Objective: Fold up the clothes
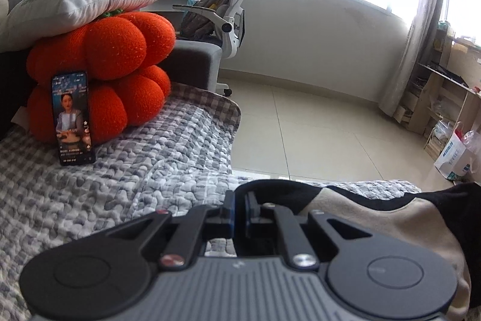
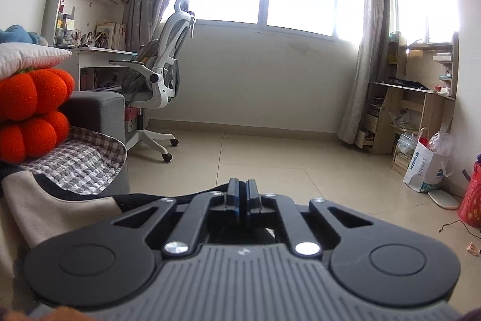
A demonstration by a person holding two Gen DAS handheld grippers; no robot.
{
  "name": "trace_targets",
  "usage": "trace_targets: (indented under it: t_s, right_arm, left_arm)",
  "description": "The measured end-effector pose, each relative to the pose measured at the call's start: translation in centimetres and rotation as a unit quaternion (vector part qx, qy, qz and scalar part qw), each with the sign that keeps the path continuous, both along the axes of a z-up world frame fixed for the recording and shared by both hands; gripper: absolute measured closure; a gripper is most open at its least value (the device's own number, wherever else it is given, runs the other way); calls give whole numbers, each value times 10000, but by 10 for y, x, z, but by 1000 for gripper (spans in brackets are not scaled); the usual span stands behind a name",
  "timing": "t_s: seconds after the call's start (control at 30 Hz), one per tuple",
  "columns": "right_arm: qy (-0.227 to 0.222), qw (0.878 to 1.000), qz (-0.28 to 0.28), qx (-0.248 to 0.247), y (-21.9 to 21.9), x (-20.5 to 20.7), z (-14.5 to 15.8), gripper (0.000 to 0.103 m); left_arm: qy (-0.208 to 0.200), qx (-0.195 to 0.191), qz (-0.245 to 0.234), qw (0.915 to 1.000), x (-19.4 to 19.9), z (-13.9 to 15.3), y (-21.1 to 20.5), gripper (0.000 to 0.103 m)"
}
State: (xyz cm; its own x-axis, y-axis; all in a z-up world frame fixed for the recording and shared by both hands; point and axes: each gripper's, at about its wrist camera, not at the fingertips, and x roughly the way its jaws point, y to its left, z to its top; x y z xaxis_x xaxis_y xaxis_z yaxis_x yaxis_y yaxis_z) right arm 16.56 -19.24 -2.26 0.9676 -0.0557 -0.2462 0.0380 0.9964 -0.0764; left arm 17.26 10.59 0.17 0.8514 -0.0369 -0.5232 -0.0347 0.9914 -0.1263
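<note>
so both grippers, left and right, are pinching the black-and-beige garment near the quilt's edge, probably lifting it to fold.

One garment was present: a soft beige fabric piece with black edging. It lay draped at the near edge of the bed, spreading rightward in the left wrist view and leftward in the right wrist view. Its black hem ran across the far side, raised and slightly rumpled.
</note>
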Motion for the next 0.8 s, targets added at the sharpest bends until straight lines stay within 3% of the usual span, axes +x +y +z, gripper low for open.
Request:
trace_targets:
  t_s: [0.4,0.67,0.7,0.8]
  right_arm:
    - [166,9985,-368,-377,1,66,-30,98]
    - [810,9927,-316,-837,8,94,-60,98]
    - [951,9913,-319,-847,7,98,-63,98]
    - [1260,9886,-298,-773,5,105,-63,98]
  left_arm:
    - [-39,601,-236,9979,71,-26,-19,98]
    - [160,1038,63,9944,109,-61,-19,103]
    - [210,1059,126,9941,113,-65,-15,103]
    - [424,529,60,9977,119,-74,2,103]
